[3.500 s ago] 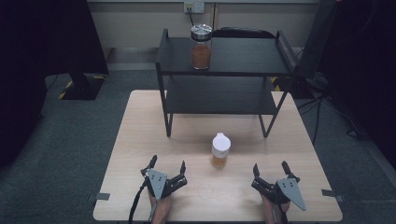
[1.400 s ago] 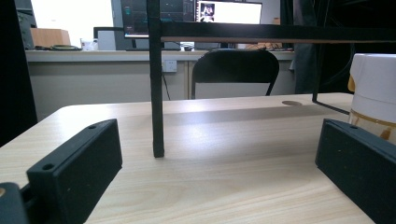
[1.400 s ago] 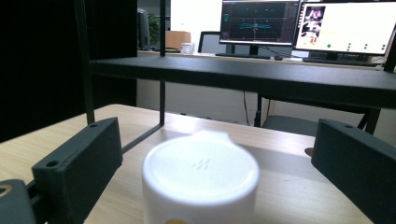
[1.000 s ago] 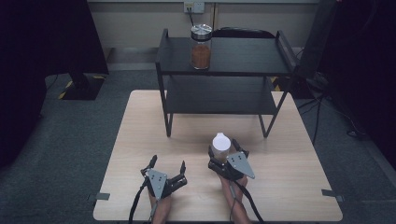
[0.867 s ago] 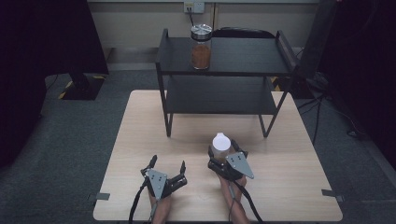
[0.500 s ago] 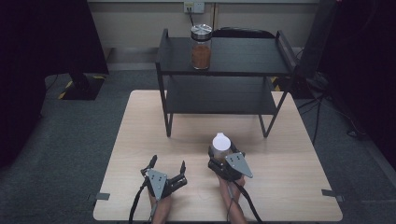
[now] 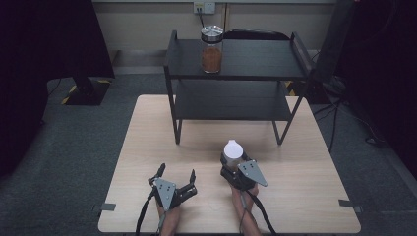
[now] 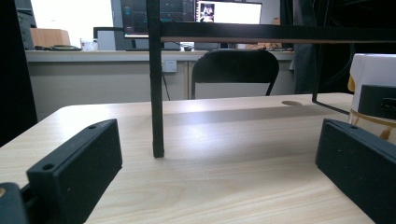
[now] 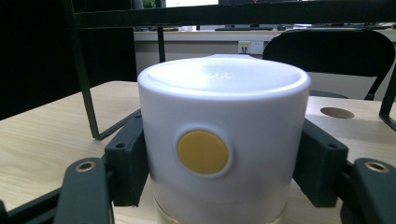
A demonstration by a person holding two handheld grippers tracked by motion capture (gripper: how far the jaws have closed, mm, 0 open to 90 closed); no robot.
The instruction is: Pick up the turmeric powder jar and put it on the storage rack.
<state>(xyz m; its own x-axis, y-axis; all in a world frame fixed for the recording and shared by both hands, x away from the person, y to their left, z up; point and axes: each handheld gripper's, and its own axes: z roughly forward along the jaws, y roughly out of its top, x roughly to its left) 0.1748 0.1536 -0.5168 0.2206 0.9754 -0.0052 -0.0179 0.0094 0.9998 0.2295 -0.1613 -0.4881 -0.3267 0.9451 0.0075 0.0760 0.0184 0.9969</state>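
Observation:
A small jar with a white lid and amber contents stands on the wooden table, in front of the black rack. My right gripper holds it from the near side. In the right gripper view both jaws press the sides of the white lid, which has a yellow dot facing me. My left gripper rests open on the table to the left, with nothing between its jaws. The same jar appears at the right edge of the left gripper view.
A black two-shelf rack stands at the back of the table, and a glass jar with a metal lid and brown contents sits on its top shelf. A rack leg rises ahead of the left gripper. A black chair stands behind the table.
My right gripper came from the front right of the table to the white-lidded jar and closed around it. In the last second it barely shifted. The left gripper stayed put.

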